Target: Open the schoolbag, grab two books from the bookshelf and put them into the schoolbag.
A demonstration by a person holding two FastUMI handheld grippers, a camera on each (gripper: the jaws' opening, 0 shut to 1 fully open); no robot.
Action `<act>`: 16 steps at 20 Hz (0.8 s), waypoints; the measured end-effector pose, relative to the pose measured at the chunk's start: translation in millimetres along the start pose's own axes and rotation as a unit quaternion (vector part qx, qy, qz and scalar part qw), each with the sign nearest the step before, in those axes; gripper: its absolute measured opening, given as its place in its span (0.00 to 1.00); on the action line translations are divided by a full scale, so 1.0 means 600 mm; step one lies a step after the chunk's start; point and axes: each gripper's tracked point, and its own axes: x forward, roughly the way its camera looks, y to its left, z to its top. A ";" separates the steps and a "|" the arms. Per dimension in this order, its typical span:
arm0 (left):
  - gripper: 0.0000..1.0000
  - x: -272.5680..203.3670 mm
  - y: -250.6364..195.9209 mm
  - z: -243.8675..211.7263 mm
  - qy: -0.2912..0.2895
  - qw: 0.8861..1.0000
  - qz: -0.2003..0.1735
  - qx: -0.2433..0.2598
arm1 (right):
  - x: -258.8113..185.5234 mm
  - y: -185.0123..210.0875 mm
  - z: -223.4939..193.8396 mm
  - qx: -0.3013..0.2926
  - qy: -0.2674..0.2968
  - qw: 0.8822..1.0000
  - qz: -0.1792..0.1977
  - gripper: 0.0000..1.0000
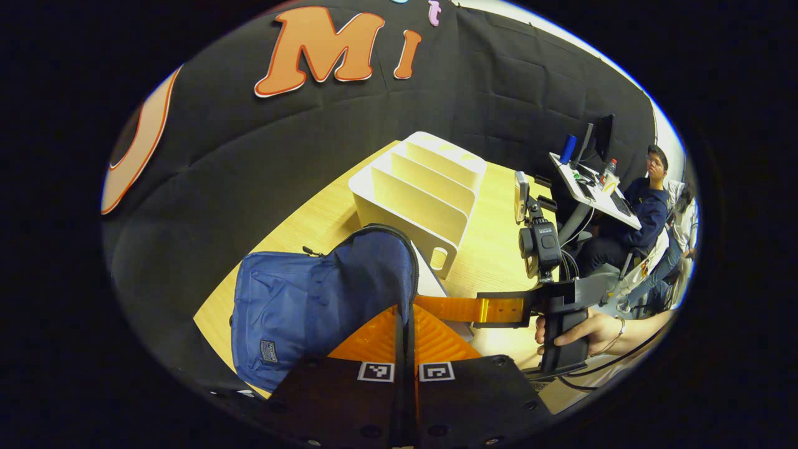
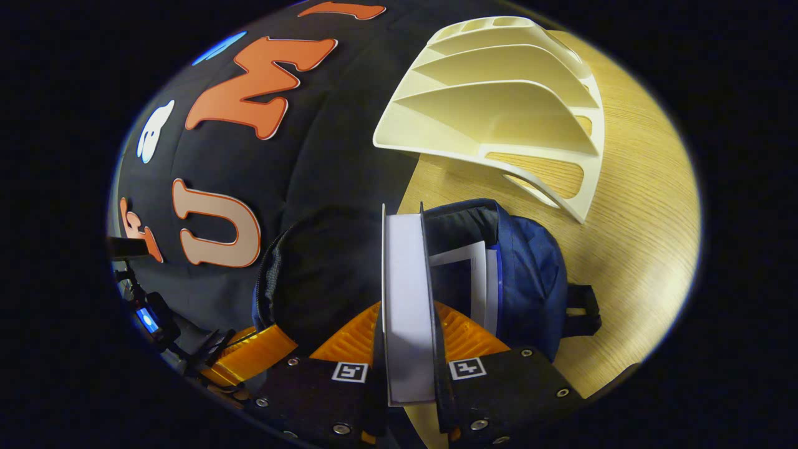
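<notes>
The blue schoolbag (image 2: pixel 530 274) lies on the wooden table (image 2: pixel 629 249), its mouth open toward me, with the edges of one book (image 2: pixel 483 280) already showing inside it. Above that opening I hold a second book (image 2: pixel 405 299) edge-on, its white pages between dark covers; my right gripper (image 2: pixel 408 330) is clamped on it, one finger pressing each cover.

In the left gripper view the schoolbag (image 1: pixel 293 305) sits just ahead of my left gripper (image 1: pixel 405 330), whose fingers are closed together on the rim of the bag's raised flap (image 1: pixel 380 262), the zipper edge running between them. My right gripper (image 1: pixel 499 310) reaches in from the side there, held by a hand (image 1: pixel 592 330) on its grip.

The pale bookshelf (image 1: pixel 424 193) stands just behind the bag, its slots bare; in the right gripper view it (image 2: pixel 511 106) lies beyond the bag's top. Farther off, past the table's end, a person (image 1: pixel 636 212) sits at a desk (image 1: pixel 592 187).
</notes>
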 end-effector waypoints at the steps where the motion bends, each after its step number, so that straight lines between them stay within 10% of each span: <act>1: 0.00 -0.004 0.004 -0.001 -0.001 1.000 0.001 -0.003 | -0.003 0.001 -0.004 0.003 0.013 1.000 -0.006 0.34; 10: 0.00 -0.005 0.011 0.000 -0.003 1.000 -0.001 -0.016 | 0.001 -0.026 -0.010 -0.036 0.074 0.986 -0.143 0.55; 11: 0.00 -0.005 0.009 -0.002 -0.002 1.000 -0.001 -0.014 | 0.001 -0.027 -0.016 -0.039 0.077 0.984 -0.156 0.41; 12: 0.01 -0.003 0.011 0.001 -0.002 1.000 -0.001 -0.014 | 0.003 -0.029 -0.017 -0.041 0.081 0.981 -0.171 0.84; 13: 0.01 -0.004 0.012 -0.002 -0.003 1.000 -0.002 -0.015 | 0.004 -0.028 -0.015 -0.046 0.085 0.979 -0.179 0.58; 14: 0.01 -0.003 0.012 -0.003 -0.005 1.000 -0.004 -0.019 | 0.005 -0.025 -0.015 -0.052 0.090 0.977 -0.188 0.90; 16: 0.00 0.000 0.007 -0.003 -0.009 1.000 -0.011 -0.026 | 0.009 -0.014 -0.014 -0.067 0.105 0.973 -0.194 0.96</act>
